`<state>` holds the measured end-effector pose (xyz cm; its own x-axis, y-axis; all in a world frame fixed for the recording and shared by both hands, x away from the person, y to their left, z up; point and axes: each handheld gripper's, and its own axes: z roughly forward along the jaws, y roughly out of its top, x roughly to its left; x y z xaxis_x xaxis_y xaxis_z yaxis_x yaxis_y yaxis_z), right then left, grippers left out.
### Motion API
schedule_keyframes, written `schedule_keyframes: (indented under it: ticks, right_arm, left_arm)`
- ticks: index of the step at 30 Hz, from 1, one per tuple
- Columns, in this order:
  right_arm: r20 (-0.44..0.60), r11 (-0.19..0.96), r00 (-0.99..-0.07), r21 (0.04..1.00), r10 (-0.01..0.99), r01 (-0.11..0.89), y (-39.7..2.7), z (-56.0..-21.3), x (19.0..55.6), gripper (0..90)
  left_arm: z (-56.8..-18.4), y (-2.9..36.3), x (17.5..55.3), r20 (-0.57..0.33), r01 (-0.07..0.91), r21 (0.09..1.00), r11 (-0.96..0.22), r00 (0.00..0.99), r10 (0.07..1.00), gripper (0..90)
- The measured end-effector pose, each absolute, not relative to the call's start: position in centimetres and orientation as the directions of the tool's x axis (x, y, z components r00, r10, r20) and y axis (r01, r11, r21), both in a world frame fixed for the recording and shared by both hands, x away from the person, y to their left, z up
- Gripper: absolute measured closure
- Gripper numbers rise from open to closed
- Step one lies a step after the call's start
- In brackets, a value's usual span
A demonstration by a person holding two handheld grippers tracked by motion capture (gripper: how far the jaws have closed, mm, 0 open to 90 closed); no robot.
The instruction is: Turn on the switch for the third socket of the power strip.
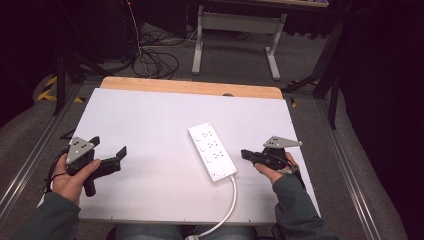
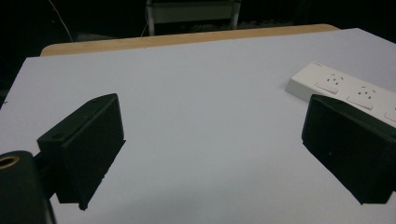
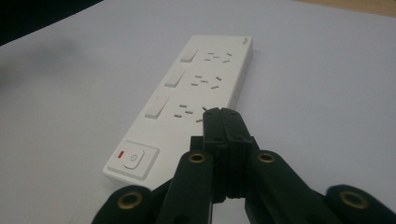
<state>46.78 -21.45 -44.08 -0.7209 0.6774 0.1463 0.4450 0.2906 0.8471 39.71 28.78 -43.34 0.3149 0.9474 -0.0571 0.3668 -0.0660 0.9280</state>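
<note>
A white power strip with three sockets, three rocker switches and a main button lies in the middle of the white board; its cable runs off the near edge. My left gripper rests at the board's left side, open, jaws wide apart with nothing between them. In the left gripper view, the strip sits past the right jaw. My right gripper is just right of the strip, shut, with nothing held. In the right gripper view, its closed fingertips point at the strip near the main button.
The white board lies on a wooden table. Beyond the far edge stand a grey table frame and coiled cables on the floor. Metal rails run along both sides.
</note>
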Motion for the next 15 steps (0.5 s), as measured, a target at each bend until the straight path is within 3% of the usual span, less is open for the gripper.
schedule_keyframes:
  ticks: [15]
  right_arm:
    - [0.146,0.291,-0.719,0.846,0.680,0.447,-21.38,-44.07,46.85,90.0]
  left_arm:
    - [-43.35,28.79,39.65,-0.060,0.370,0.927,-0.063,0.311,0.948,6.4]
